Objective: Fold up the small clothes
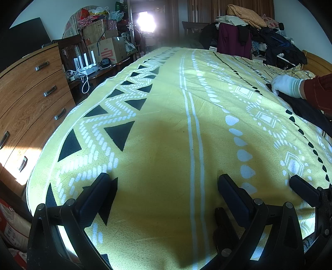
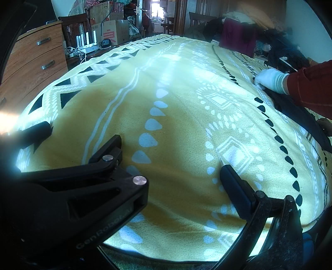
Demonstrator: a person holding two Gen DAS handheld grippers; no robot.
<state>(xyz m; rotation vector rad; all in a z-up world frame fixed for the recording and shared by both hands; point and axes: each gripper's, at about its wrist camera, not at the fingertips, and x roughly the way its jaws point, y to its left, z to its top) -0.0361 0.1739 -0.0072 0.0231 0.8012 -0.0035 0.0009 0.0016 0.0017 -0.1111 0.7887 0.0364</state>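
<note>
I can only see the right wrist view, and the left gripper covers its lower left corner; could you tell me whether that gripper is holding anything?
Observer: No. In the left wrist view the left gripper has its fingers wide apart, with only the yellow bedspread between them.
Operator: Thank you. Where is the right gripper's left finger? It is hidden from me.
Observer: That finger of the right gripper shows just right of the left gripper's right finger, with a strip of bedspread between them.
Operator: And the blurred heap at the far end of the bed?
Observer: It is a pile of clothes with a tan quilt on top.
</note>
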